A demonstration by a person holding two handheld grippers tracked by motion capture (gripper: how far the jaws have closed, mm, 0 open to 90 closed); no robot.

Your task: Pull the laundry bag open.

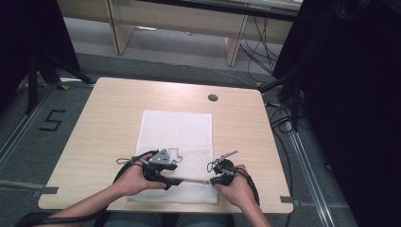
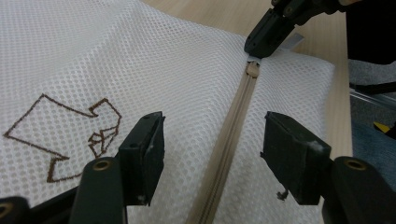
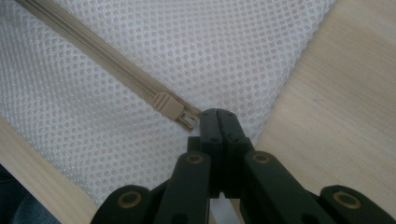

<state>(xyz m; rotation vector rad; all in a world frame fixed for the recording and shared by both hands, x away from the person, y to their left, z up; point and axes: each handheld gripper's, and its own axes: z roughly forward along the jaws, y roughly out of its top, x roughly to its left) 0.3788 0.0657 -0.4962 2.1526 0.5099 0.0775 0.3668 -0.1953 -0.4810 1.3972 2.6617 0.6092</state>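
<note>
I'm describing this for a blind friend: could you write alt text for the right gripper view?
The right gripper, its two black jaws shut, pinches the pull tab of the beige zipper slider on a white mesh bag. The zipper runs diagonally up to the left, and the bag lies on a pale wooden table.

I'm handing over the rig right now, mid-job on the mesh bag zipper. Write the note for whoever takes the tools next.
Right tool: jaws shut at the zipper slider, apparently pinching its pull tab; the tab itself is hidden.
Left tool: open, jaws astride the zipper, not gripping.
White mesh bag lies flat on the table, zipper along its near edge, slider at the right end.
Done: pull apparently grasped.
Left: close the left tool on the bag to brace it, then probably draw the slider along the zipper.
</note>
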